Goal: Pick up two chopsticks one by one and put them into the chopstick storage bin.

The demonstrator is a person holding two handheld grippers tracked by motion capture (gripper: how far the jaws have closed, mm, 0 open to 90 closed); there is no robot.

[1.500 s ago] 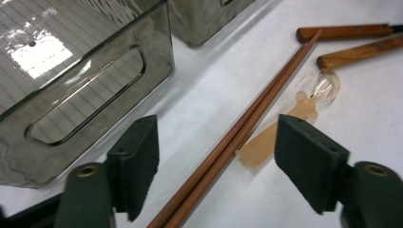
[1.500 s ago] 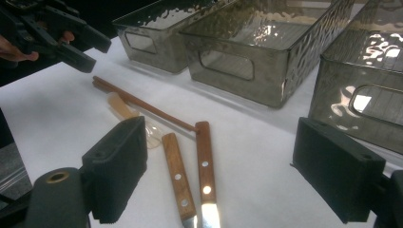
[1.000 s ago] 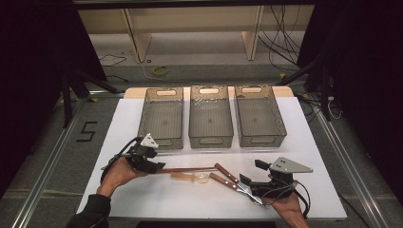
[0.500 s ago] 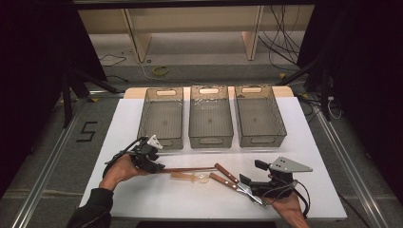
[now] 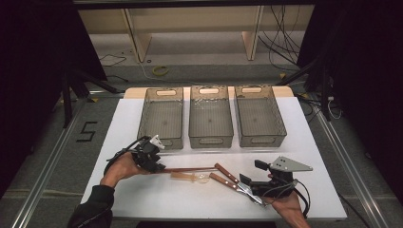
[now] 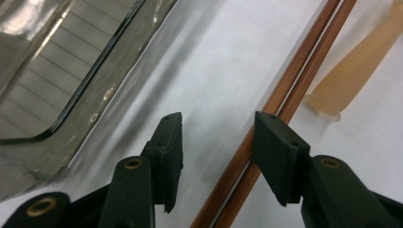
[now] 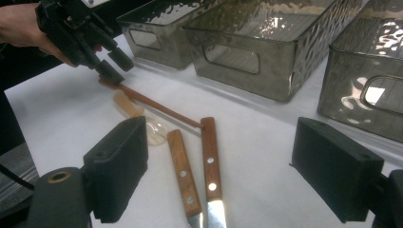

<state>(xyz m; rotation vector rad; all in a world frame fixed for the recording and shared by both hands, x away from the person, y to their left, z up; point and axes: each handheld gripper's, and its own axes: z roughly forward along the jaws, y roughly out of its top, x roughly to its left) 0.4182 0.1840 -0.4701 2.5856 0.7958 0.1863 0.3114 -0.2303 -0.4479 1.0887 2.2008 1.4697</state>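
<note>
Left gripper [image 6: 216, 152] has just been closing, jaws half-narrowed around the chopsticks [image 6: 290, 90] at the table's 7 o'clock, pads not pressing yet. I'd center both sticks before squeezing so neither slips out. Right gripper [image 7: 218, 166] sits wide open, holding nothing.

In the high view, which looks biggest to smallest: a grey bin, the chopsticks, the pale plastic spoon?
1. Grey bin.
2. Chopsticks: long, very thin.
3. Pale spoon: shortest.
The three bins look alike.
</note>
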